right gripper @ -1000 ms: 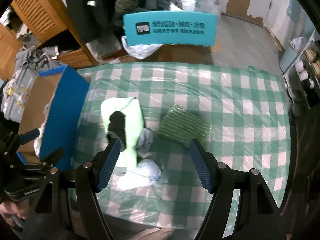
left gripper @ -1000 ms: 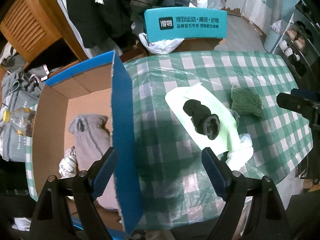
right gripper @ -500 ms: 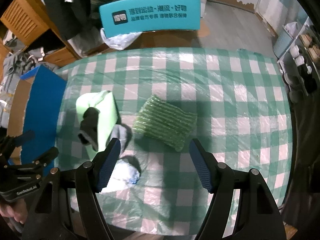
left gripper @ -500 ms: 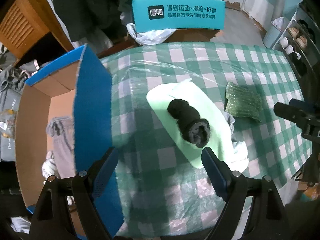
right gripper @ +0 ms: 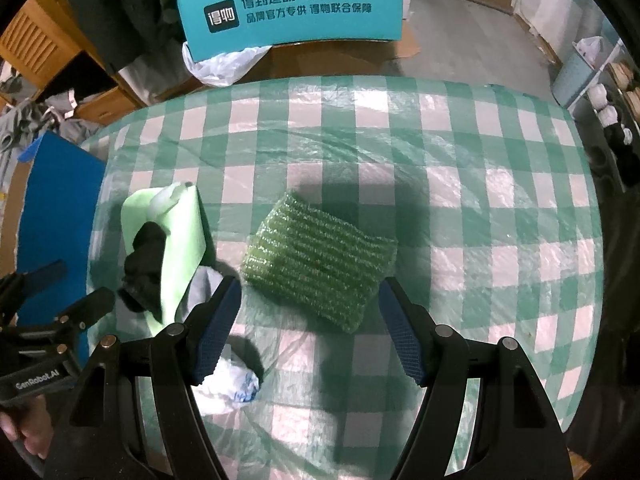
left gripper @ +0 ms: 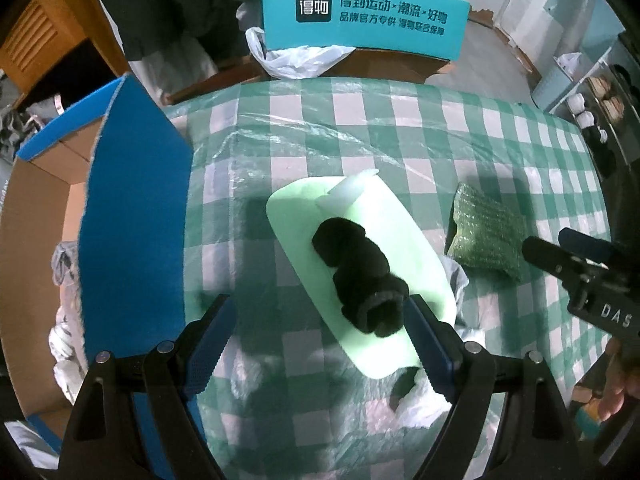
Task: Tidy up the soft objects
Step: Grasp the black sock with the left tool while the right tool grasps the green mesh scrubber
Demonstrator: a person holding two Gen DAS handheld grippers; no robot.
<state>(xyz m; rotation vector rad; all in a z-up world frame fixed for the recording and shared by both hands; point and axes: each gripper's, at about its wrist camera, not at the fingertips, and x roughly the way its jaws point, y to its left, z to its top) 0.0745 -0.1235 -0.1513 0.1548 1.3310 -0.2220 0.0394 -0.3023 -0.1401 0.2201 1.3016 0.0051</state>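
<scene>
Your left gripper [left gripper: 316, 340] is black, with two long arms and dark blue bumpy pads [left gripper: 208, 344] on the inside. Round silver screws sit on each arm. Your right gripper [right gripper: 310, 332] looks the same. From the side, its body shows white letters, maybe "DAS". The other one says "GenRobot.AI". Your hand [left gripper: 618, 392] peeks in at the edge.

glossy plastic-covered checked tablecloth [right gripper: 440, 184], rough knitted green pad [right gripper: 320, 264], fuzzy black sock roll [left gripper: 360, 276]
</scene>
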